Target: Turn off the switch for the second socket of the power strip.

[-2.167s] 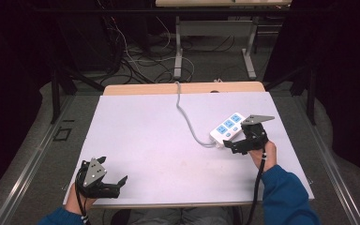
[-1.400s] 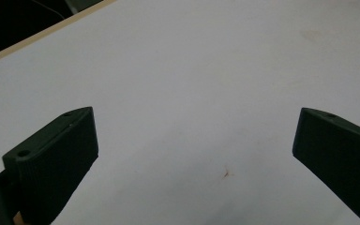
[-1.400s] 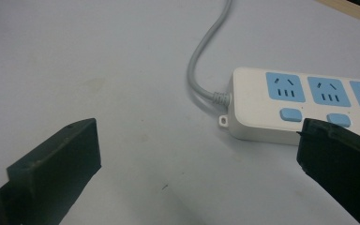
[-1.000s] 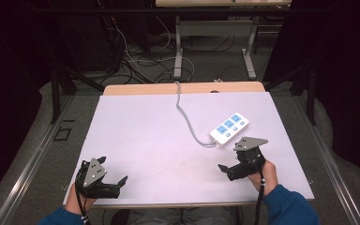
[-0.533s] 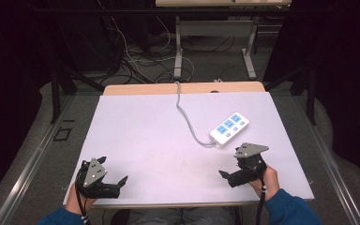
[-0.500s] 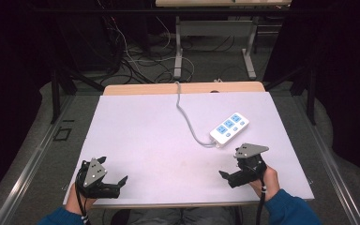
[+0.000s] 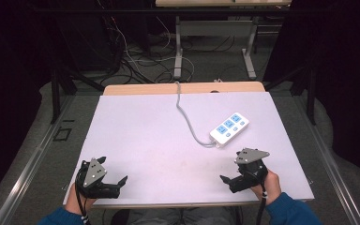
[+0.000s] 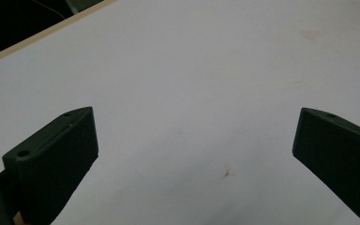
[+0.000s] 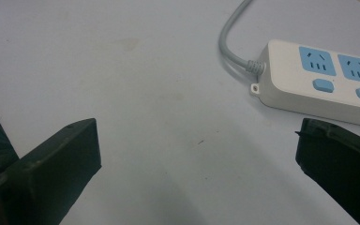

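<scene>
Bench: white rectangular bench top [image 7: 145,136] with a pale wood edge along its far side; dark floor and loose cables beyond it.
Power strip: white plastic power strip with blue sockets and blue switches [image 7: 229,128], lying flat on the right half of the bench, long axis angled away to the right.
Power strip, right gripper view: near end of the power strip [image 9: 323,84] in the upper right, two blue sockets and two blue switches visible, small mounting lug at its corner.
Cord: grey cord [image 7: 186,117] leaves the near end of the strip, curves left, then runs to the far edge of the bench and over it.
Right gripper: black two-jaw right gripper with grey three-cornered plate [image 7: 236,180], held in the person's right hand at the near right of the bench, just short of the strip's near end, not touching it.
Right fingers: spread wide; bare bench between them; the right finger [image 9: 342,168] sits just in front of the strip's long side.
Left gripper: black left gripper with grey plate [image 7: 112,185], held at the near left corner of the bench, well apart from the strip.
Left fingers: spread wide [image 8: 51,159], bare white surface between them, nothing held.
Sleeves: blue, at the bottom edge of the high view.
</scene>
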Motion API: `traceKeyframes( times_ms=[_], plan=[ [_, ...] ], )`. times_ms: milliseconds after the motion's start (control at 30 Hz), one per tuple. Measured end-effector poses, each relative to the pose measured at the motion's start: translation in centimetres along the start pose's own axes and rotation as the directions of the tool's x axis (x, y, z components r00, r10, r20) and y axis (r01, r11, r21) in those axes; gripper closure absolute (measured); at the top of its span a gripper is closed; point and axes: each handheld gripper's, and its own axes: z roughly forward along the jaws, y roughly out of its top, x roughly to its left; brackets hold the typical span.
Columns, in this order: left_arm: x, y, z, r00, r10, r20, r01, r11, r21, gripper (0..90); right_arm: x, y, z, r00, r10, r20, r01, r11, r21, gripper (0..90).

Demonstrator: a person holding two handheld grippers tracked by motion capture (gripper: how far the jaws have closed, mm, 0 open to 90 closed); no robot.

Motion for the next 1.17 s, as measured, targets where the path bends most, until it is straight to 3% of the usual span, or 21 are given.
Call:
traceKeyframes(
  times_ms=[67,433,467,567,1167],
  plan=[
    [0.00,0.00,0.01,1.0000,0.000,0.001,0.000,1.0000,0.000,0.5,0.23,-0.14,-0.03,0.9999,0.014,0.008,-0.014,1.000,-0.003,0.0],
    [-0.03,0.00,0.04,1.0000,0.001,0.001,-0.001,1.0000,0.003,0.5,0.54,-0.69,-0.19,0.9998,-0.007,0.021,0.007,1.000,0.017,0.0],
    [-0.04,0.00,0.03,1.0000,0.001,0.001,-0.001,1.0000,0.002,0.5,0.71,-0.75,-0.18,0.9997,0.013,0.021,-0.013,1.000,0.022,0.0],
    [-0.02,-0.01,-0.01,1.0000,0.001,0.000,-0.001,1.0000,0.001,0.5,0.68,-0.82,-0.21,0.9999,-0.010,0.011,0.010,0.999,0.032,0.0],
    [-0.07,0.03,0.10,1.0000,0.002,0.003,-0.002,1.0000,0.006,0.5,0.76,-0.93,-0.20,0.9998,-0.012,0.015,0.011,1.000,0.019,0.0]
  ],
)
